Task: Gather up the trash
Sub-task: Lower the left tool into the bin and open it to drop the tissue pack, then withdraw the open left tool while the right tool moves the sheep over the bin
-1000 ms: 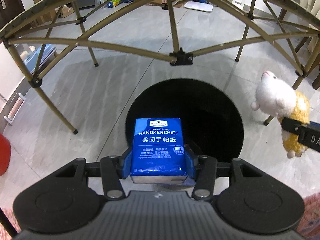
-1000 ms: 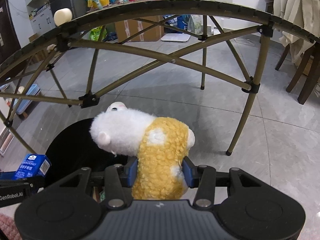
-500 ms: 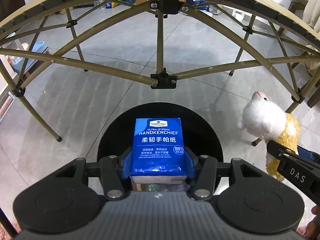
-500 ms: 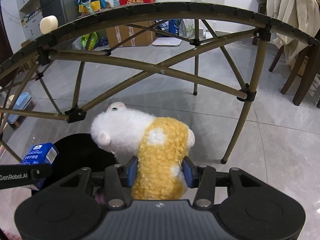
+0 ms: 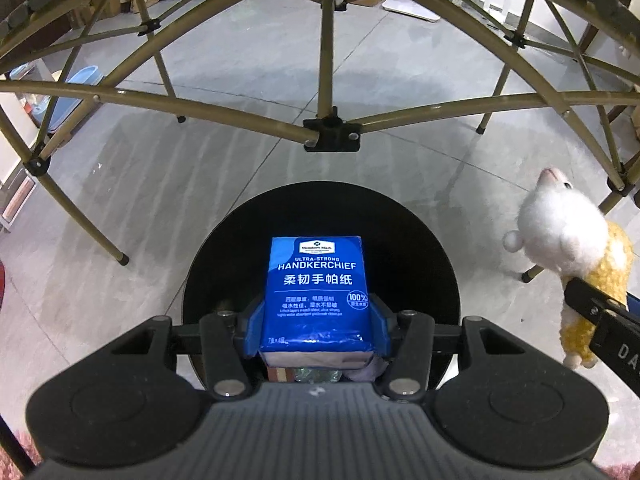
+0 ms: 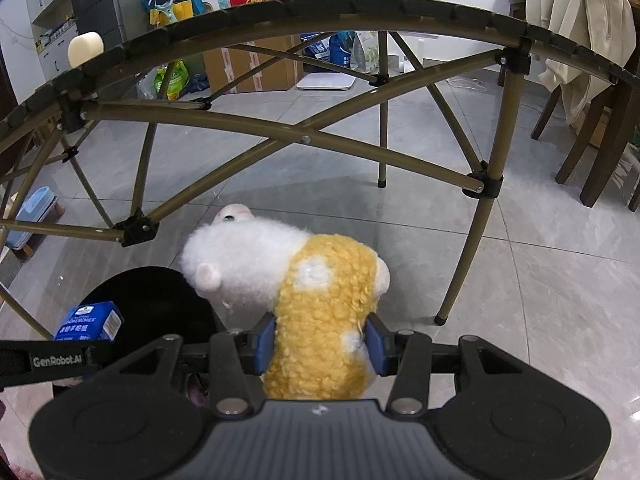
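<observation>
Two claws grip — left claw (image 5: 316, 330) a tissue pack (image 5: 316, 292) over the bin's rim (image 5: 448, 264), right claw (image 6: 320, 344) a plush sheep (image 6: 316, 304).

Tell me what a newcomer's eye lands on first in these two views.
The bright blue handkerchief pack, clamped in the left gripper directly over the round black bin. Next, the white-and-yellow plush sheep, squeezed in the right gripper just right of that bin.

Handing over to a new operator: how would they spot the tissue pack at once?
Find the round black bin on the grey floor under the folding table frame. Above its mouth, the left gripper clamps the tissue pack: flat, blue, white "HANDKERCHIEF" lettering, unlike the fluffy plush sheep nearby.
</observation>
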Tool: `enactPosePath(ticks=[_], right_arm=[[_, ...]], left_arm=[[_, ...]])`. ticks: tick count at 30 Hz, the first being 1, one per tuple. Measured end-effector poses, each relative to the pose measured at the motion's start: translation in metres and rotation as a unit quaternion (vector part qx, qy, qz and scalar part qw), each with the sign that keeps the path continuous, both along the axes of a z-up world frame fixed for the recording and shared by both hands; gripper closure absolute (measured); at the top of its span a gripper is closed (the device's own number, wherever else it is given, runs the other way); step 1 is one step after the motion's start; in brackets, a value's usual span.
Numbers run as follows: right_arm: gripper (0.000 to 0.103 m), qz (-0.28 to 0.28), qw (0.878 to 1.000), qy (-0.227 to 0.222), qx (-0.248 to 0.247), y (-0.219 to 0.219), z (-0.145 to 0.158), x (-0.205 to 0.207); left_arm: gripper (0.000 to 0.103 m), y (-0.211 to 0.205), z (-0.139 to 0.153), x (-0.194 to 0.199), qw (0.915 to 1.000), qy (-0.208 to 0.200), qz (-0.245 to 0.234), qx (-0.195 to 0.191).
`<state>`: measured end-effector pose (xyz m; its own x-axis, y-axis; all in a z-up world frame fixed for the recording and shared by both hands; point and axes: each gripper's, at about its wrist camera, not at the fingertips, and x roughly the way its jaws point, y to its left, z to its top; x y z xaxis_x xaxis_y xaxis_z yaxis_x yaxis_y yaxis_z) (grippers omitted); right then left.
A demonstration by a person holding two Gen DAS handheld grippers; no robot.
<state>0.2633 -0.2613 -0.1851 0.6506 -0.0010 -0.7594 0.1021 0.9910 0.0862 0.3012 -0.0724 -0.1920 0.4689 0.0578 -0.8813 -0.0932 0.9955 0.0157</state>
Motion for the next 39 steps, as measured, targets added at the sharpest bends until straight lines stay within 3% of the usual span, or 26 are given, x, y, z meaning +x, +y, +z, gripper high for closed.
enactPosePath(ticks=[4,6,8,9,39], right_arm=[[0.058,0.000,1.000,0.000,-0.001,0.001,0.000,0.000],[0.058,0.000,1.000,0.000,-0.001,0.001,0.000,0.000],[0.058,0.001,1.000,0.000,-0.001,0.001,0.000,0.000],[0.058,0.001,1.000,0.000,-0.001,0.001,0.000,0.000],[0.058,0.031,0.999,-0.009,-0.002,0.013,0.009,-0.006]], left_arm=[[0.048,0.002,-0.002,0.002,0.9999,0.003,0.007,0.012],[0.035,0.002,-0.001,0.002,0.9999,0.001,0.005,0.012],[0.002,0.003,0.002,0.002,0.9999,-0.004,0.006,0.012],[0.000,0.003,0.003,0.001,0.9999,-0.009,0.008,0.011],[0.000,0.034,0.029,-0.015,0.9994,-0.029,-0.018,0.000]])
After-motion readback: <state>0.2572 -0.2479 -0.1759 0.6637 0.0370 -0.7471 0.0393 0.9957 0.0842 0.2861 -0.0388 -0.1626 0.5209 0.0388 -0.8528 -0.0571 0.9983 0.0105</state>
